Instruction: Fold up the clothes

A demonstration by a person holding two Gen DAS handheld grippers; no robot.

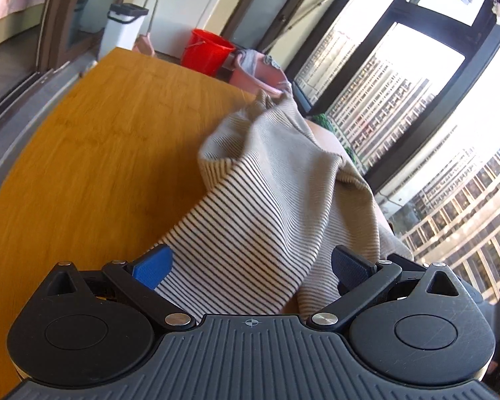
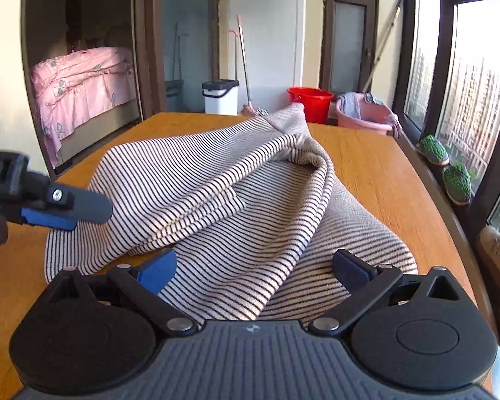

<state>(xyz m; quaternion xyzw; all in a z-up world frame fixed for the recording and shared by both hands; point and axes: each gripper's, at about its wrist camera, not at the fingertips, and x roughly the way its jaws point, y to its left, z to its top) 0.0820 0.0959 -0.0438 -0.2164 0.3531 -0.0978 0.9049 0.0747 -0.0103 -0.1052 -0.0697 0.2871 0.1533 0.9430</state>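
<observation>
Between the wide-spread fingers of the right gripper point(image 2: 255, 268) lies a fold of the striped garment point(image 2: 216, 180), neither pad pressing it. Likewise, the left gripper point(image 1: 251, 265) stands wide with the cloth draped loosely between its fingers. Beyond them the garment lies bunched on the wooden table point(image 2: 366, 166), with a red bucket point(image 2: 311, 103) behind.

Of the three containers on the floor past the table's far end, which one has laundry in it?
The pink basin, rightmost, nearest the windows: grey cloth hangs over its rim. The red bucket shows no laundry, and the white bin is lidded.
</observation>
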